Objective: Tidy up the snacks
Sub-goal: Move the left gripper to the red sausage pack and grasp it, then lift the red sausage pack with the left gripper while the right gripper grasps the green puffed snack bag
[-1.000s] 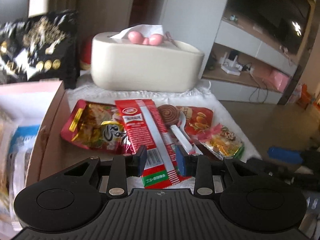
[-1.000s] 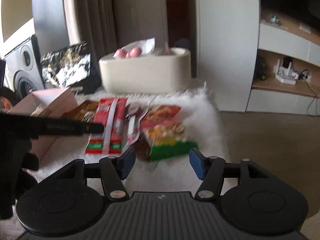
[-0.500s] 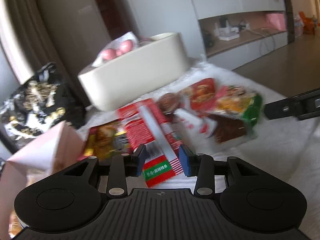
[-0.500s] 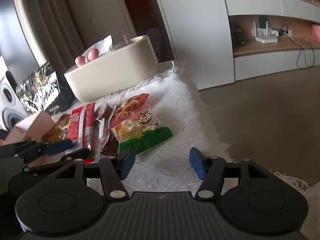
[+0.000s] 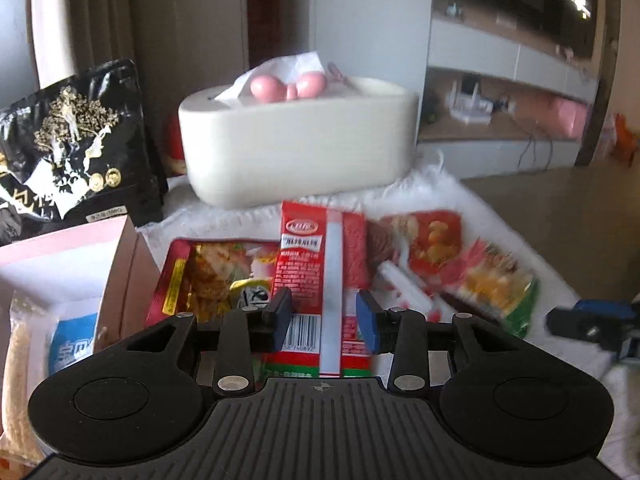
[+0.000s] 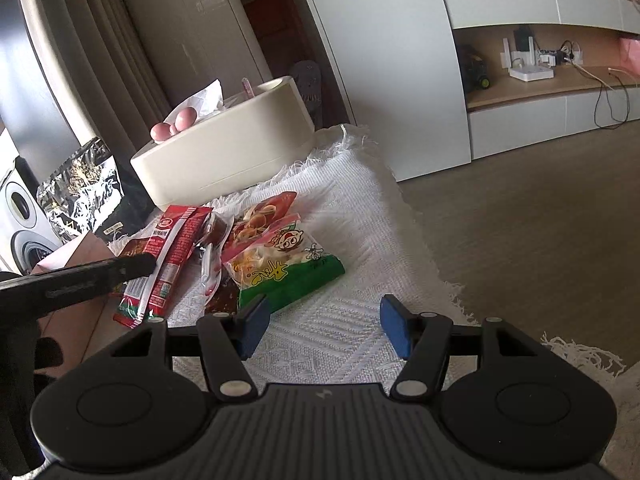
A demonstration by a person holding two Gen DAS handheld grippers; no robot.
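Most snack packets (image 5: 460, 268) are left unsorted at centre frame; the left gripper (image 5: 324, 322) is closing around a red packet (image 5: 320, 264), not yet gripped, while the right gripper (image 6: 322, 326) is kept empty and spread.

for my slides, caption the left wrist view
Left tool closing around a red snack packet beside the pink box.

Snack packets spread on the white woven cloth (image 6: 352, 216)

Just before the cream tissue box (image 6: 224, 152): red packet (image 6: 172, 256), green-edged packet (image 6: 280, 264); pink box (image 5: 72, 264) at the left of the tissue box.
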